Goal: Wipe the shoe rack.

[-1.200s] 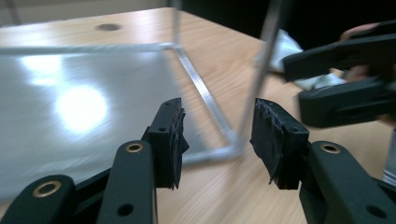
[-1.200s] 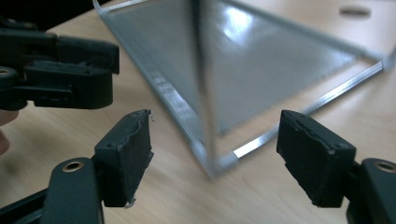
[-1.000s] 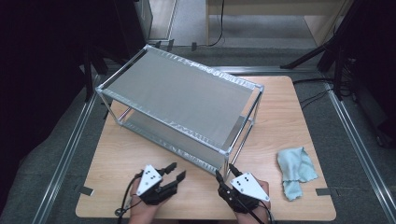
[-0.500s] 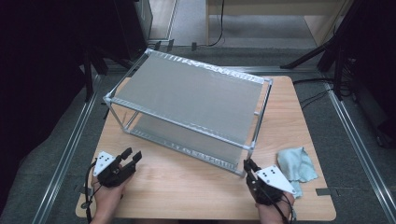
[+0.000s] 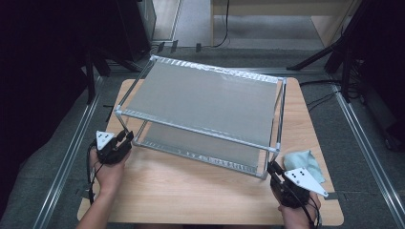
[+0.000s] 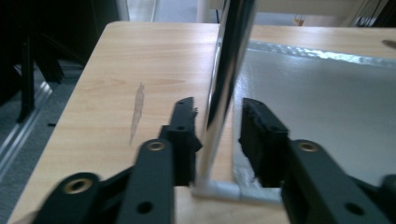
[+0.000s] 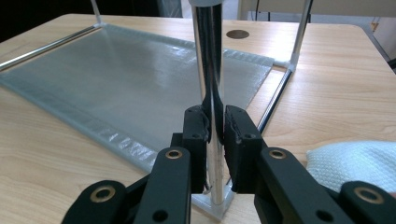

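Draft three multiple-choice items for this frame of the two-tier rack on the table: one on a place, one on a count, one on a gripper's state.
1. Where does the cloth lie?
A. on the rack's top shelf
B. on the table by the right gripper
C. under the left gripper

2. How many shelves does the rack have?
A. two
B. three
C. four

3. How does the right gripper stand?
A. wide open above the table
B. shut on the cloth
C. shut on a chrome corner post

Answers:
1. B: in the high view the pale cloth rests on the table at the near right, beside the right gripper.
2. A: one shelf on top and one low down between the posts.
3. C: in the right gripper view both pads press the chrome corner post.
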The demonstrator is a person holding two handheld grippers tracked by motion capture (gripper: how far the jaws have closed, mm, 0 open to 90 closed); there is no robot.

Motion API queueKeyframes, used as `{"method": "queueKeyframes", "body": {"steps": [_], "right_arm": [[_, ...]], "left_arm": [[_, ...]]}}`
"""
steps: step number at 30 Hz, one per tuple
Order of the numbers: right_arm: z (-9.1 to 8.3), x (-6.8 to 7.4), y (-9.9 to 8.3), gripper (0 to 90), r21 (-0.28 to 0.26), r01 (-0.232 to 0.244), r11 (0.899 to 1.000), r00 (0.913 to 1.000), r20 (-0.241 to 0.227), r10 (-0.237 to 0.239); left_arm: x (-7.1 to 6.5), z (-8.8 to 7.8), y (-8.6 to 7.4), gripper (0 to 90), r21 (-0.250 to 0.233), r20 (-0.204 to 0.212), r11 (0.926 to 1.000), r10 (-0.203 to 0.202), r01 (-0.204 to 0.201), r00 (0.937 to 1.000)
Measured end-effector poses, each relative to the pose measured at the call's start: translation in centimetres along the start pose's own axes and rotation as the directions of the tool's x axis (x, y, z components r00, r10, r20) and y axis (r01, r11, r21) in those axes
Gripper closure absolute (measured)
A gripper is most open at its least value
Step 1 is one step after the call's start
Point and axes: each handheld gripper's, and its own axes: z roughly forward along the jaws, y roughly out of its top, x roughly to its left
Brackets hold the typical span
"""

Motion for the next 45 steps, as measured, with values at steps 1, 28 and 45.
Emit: {"method": "queueKeyframes", "body": {"steps": [1,28,45], "right_arm": [[0.0,-0.1,0.0,79.7,-0.002,-0.007,1.000,1.0000,0.004,0.007],[5.4,-2.8,3.9,81.0,0.057,-0.082,0.995,0.9872,0.141,0.074],[0.4,-6.2,2.0,42.1,0.019,0.025,1.000,0.9949,0.098,-0.026]], "left_arm": [[0.0,0.2,0.1,75.1,0.004,0.001,0.9999,0.013,-0.013,0.9999],[-2.0,-10.5,-5.4,81.3,0.001,0.141,0.9989,0.046,-0.046,0.9890],[-3.0,-12.3,-7.0,65.3,-0.010,0.302,0.9969,0.077,-0.078,0.9503]]}}
